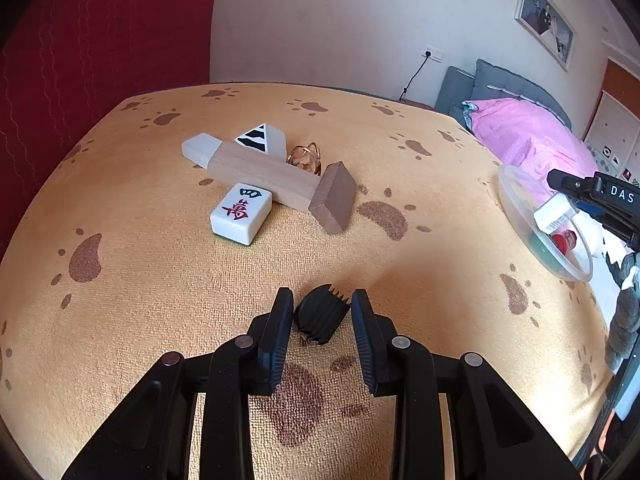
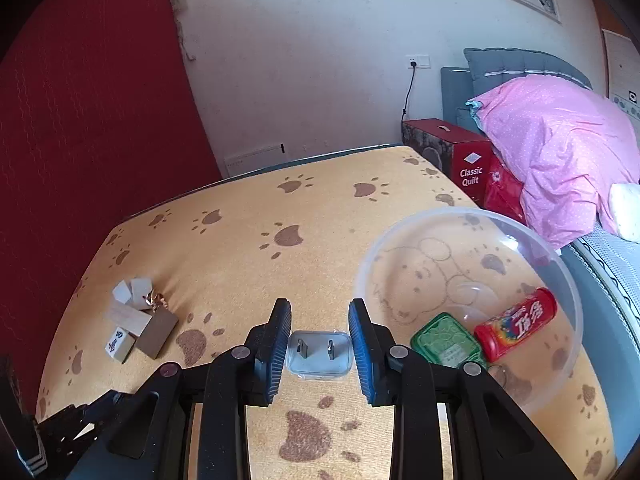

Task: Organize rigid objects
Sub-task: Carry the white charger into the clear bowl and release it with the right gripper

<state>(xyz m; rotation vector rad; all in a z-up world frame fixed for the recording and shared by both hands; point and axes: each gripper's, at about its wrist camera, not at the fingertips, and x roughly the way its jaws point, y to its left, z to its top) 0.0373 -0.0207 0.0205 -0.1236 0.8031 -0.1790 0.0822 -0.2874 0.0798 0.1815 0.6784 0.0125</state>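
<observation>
1. The left gripper (image 1: 322, 300) clamps a black ribbed cap (image 1: 321, 314) just above the paw-print cloth (image 1: 160, 300).
2. The right gripper (image 2: 319, 316) clamps a white plug adapter (image 2: 319, 355) beside the clear bowl (image 2: 560, 264).

Bare cloth (image 2: 248, 264) separates block pile (image 2: 138, 324) and bowl (image 2: 472, 216).

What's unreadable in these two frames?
- Left wrist view: whether the left claw actually clamps the black ribbed plug; slivers of gap show beside both pads.
- Right wrist view: the white charger body behind its pronged face is hidden between the right claw pads.
- Right wrist view: the mahjong tile character is too small.
- Left wrist view: the clear bowl contents are mostly blocked by the right claw.
</observation>
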